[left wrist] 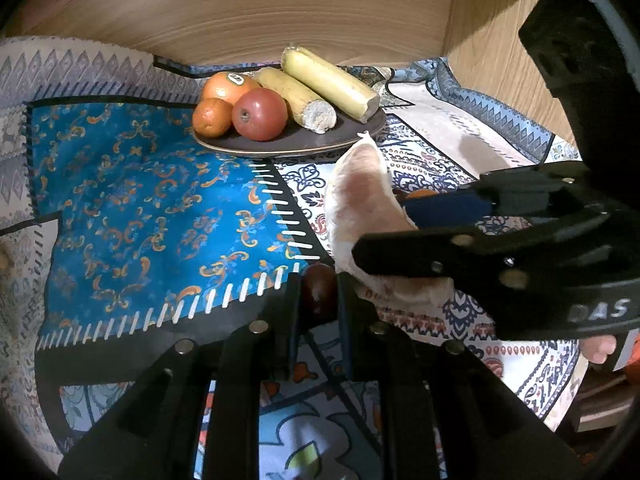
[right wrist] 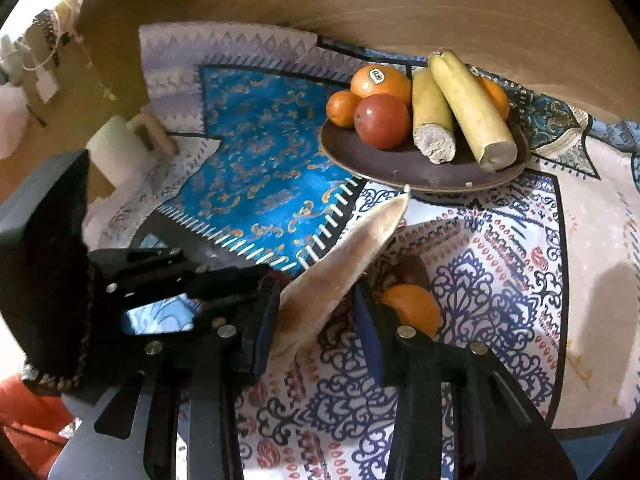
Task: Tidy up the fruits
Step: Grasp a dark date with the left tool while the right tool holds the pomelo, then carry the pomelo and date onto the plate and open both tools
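Your left gripper (left wrist: 318, 300) has its fingers clenched on a dark plum-like fruit (left wrist: 318, 292), held low above the cloth-covered bench (left wrist: 132, 208), prob so it stays put for carrying to the plate (left wrist: 280, 142).

Your right gripper (right wrist: 316, 316) is released: fingers apart, straddling the thin edge of a pale bag/wrapper (right wrist: 344, 256) without pinching it yet. Looks like you're lining up to grip that flap and hold the bag open. Behind the right finger sit an orange (right wrist: 412, 306) and a second dark fruit (right wrist: 414, 270), apparently in or against the bag; can't tell which.

The plate is at the back of the bench near the wooden wall, already loaded: big orange w/ sticker (left wrist: 228, 86), small orange (left wrist: 212, 117), red apple (left wrist: 260, 114), two cut banana pieces (left wrist: 316, 88) lying side by side, stubs toward you. Front rim is bare, so that's the likely drop spot.
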A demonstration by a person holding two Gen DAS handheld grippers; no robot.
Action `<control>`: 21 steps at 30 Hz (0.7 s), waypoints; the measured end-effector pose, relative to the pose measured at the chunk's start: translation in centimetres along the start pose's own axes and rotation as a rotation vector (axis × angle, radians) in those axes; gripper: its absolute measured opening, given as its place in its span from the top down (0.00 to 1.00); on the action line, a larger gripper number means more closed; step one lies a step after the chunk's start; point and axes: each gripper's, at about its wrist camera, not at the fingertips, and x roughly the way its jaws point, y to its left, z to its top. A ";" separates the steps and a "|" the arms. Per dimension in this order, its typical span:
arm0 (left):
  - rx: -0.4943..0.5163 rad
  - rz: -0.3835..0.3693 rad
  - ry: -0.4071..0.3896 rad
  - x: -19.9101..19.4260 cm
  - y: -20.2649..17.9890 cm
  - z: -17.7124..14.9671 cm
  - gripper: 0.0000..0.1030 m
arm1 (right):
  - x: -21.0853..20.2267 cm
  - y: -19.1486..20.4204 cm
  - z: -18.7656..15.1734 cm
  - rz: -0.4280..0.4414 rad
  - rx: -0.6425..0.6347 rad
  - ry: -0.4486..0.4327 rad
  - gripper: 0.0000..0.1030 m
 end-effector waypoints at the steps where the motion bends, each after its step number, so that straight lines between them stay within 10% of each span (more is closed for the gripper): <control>1: 0.000 0.008 -0.007 -0.3 0.1 -0.1 0.84 | 0.2 0.3 0.2 -0.015 -0.010 0.007 0.66; 21: -0.094 0.057 -0.067 -3.1 4.6 -2.1 0.84 | 5.5 3.6 2.7 -0.254 -0.213 0.098 0.76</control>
